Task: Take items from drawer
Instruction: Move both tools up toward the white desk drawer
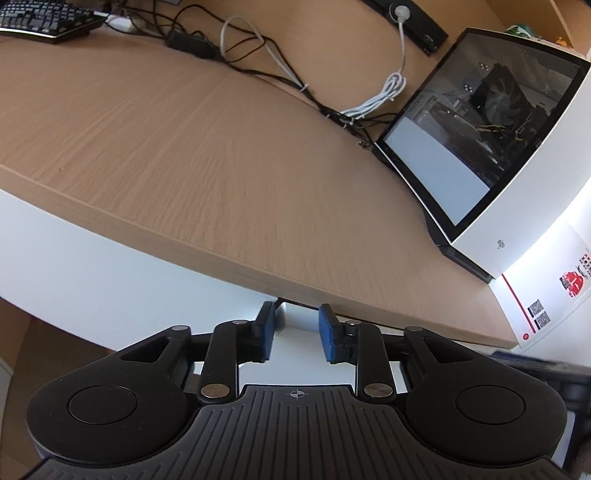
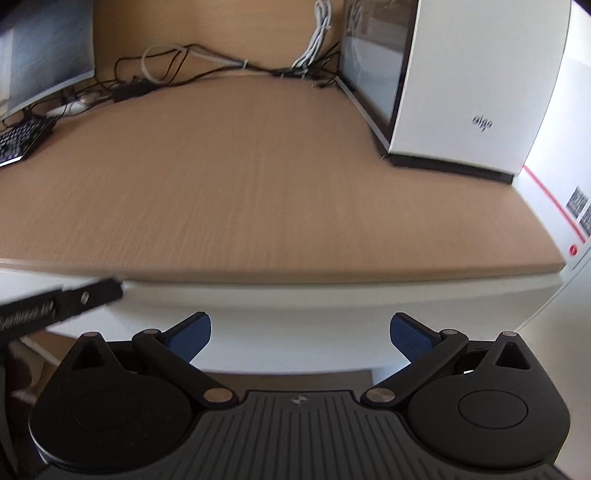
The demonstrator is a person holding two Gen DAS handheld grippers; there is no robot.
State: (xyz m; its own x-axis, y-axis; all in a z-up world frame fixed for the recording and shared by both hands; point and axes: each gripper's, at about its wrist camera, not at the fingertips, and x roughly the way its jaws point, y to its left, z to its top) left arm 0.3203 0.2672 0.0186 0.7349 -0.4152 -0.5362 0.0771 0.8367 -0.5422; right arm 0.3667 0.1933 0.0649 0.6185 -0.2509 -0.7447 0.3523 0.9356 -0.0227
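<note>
A white drawer front runs under the edge of the wooden desk top. My left gripper sits just below that edge, close to the white front. Its blue pads stand apart with only the white panel behind the gap. In the right wrist view the same white front fills the band under the desk top. My right gripper is wide open in front of it and holds nothing. No drawer contents show in either view.
A white computer case with a glass side stands on the desk at the right, also in the right wrist view. Cables lie along the back; a keyboard and monitor are far left. A black bar juts in from the left.
</note>
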